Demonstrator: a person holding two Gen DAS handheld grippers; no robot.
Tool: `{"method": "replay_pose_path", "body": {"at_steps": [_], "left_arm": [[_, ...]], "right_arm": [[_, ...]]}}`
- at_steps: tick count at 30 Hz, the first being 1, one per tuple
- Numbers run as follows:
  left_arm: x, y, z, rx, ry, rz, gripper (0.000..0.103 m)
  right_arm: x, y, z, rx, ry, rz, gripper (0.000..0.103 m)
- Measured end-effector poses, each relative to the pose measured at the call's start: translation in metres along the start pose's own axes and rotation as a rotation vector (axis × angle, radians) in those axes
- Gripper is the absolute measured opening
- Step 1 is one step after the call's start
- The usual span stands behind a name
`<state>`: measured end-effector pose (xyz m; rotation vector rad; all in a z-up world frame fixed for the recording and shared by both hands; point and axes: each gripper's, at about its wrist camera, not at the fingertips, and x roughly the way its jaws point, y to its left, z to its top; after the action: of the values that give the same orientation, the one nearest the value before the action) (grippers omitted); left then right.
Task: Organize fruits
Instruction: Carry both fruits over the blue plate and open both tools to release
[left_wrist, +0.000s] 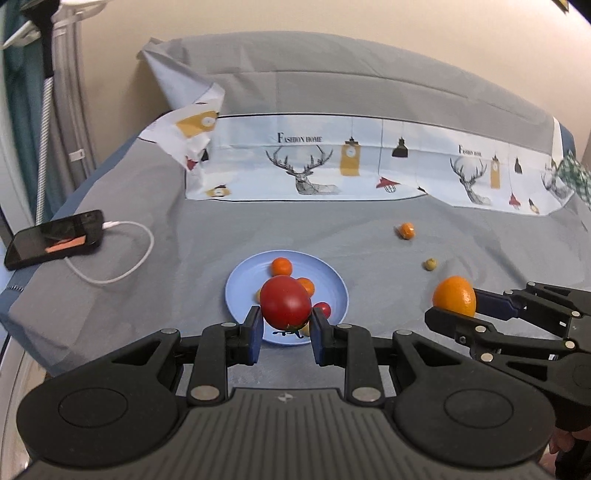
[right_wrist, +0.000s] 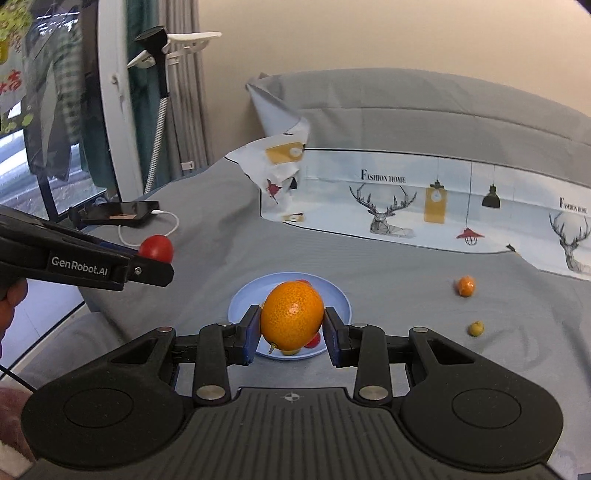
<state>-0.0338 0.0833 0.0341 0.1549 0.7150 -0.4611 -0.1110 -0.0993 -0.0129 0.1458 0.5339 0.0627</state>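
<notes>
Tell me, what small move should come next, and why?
Probably lower the left gripper toward the blue plate and release the tomato there: it is held above the plate, where other small fruits already lie. The right gripper holds the orange nearby.
</notes>
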Motion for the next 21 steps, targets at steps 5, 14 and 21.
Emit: {"method": "replay_pose_path", "body": {"at_steps": [5,14,21], "left_arm": [[-0.006,0.01,0.0,-0.023,-0.016,0.004,0.029],[-0.006,0.013,0.001,-0.034,-0.023,-0.001,0.029],[0.002,0.014,0.003,-0.043,-0.007,0.008,0.03]], "right_arm": [[-0.002,0.008,0.004,-0.022,-0.008,-0.003,0.037],[-0.003,0.013,0.006,-0.035,-0.005,-0.011,0.037],[0.001,0.009,0.004,-0.026,0.005,-0.009,0.037]]}}
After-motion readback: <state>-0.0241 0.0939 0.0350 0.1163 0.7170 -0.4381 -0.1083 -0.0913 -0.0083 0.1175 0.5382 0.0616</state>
